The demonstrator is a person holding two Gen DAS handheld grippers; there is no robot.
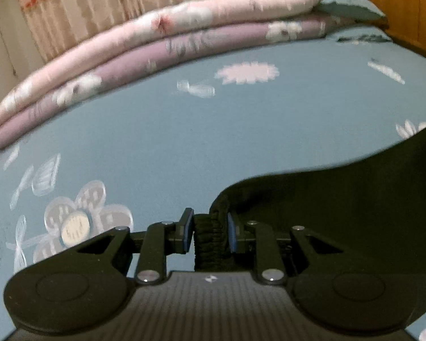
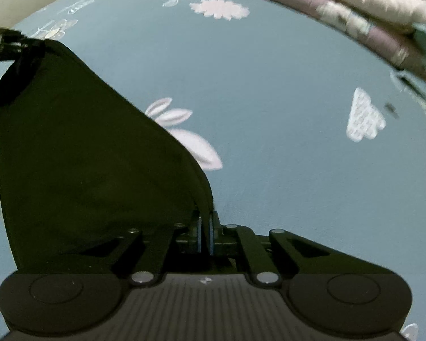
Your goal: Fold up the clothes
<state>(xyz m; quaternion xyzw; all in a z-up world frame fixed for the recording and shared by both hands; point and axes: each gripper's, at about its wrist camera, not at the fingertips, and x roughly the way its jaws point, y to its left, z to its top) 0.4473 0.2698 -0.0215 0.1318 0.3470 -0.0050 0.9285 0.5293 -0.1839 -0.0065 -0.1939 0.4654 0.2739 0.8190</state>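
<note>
The bed [image 1: 184, 130], covered by a blue sheet with pale flowers, fills the ground ahead of both sets of jaws, and a folded pink and purple quilt [image 1: 144, 42] lies along its far edge, well beyond them. Between the two grippers hangs a dark garment [image 2: 85, 156], held up off the sheet so that its cloth spreads in one flat panel. The hold at two separate points looks meant to keep an edge taut and level, as a fold needs. The left gripper [image 1: 208, 234] has its jaws closed most of the way on a thick ribbed band of the garment, which sits bunched between the blue pads, the rest of the cloth running off to the right of the jaws. The right gripper [image 2: 205, 234] has its jaws almost together, pinching a thin edge of the garment, whose panel rises to the left of the jaws. Whether this lift opens the garment out or carries one half over the other cannot be told
</note>
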